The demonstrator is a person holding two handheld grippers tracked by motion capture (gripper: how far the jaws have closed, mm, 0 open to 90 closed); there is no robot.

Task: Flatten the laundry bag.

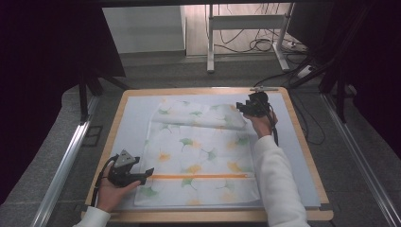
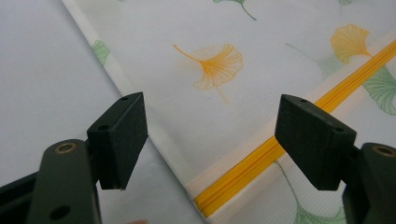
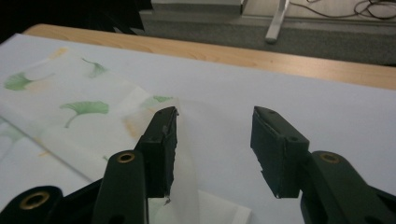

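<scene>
A white cloth cover (image 1: 198, 156) printed with green and orange ginkgo leaves lies flat on the mat, its far part folded back toward me. An orange zipper (image 1: 203, 176) runs across it near the front. At the cover's left edge my left gripper (image 1: 145, 176) stands open, and the end of the zipper (image 2: 261, 158) and the cloth (image 2: 210, 56) lie under its spread jaws (image 2: 212, 140). My right gripper (image 1: 242, 108) is at the far right corner, open (image 3: 215, 144). A thin corner of the cloth (image 3: 184, 158) rests against one jaw; nothing presses on it.
A pale grey mat (image 1: 130, 123) covers the wooden table (image 1: 302, 142), bare on both sides of the cloth. Beyond the far edge, a metal desk frame (image 1: 210, 42) and loose cables (image 1: 260, 45) sit on the floor. Metal rails (image 1: 61, 170) flank the table.
</scene>
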